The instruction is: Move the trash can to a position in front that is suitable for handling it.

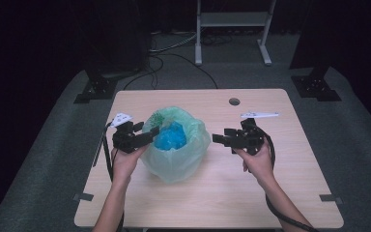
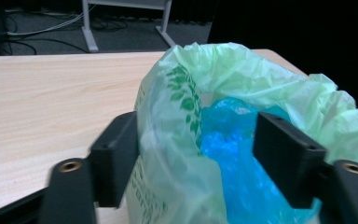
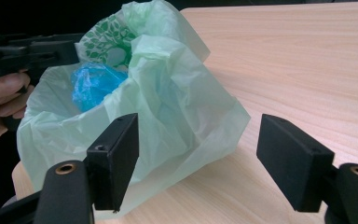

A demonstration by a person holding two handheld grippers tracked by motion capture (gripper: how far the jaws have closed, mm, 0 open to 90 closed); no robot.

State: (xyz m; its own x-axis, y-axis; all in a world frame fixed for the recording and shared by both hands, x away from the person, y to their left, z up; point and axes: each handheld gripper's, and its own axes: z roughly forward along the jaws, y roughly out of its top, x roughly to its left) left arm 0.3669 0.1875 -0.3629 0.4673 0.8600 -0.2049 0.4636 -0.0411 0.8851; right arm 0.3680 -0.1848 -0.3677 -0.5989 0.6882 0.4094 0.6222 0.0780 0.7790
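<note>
Left claw [image 1: 147, 137] straddles the green bag's [image 1: 176, 159] rim without clamping it; right claw [image 1: 218, 138] gapes level, empty.

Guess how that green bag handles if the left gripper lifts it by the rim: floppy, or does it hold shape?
Probably floppy: the green bag is thin, crinkled film, and its rim folds over between the left gripper's jaws. It likely sags around the blue bundle inside. It looks light, so a push would probably slide or crumple it on the table.
</note>
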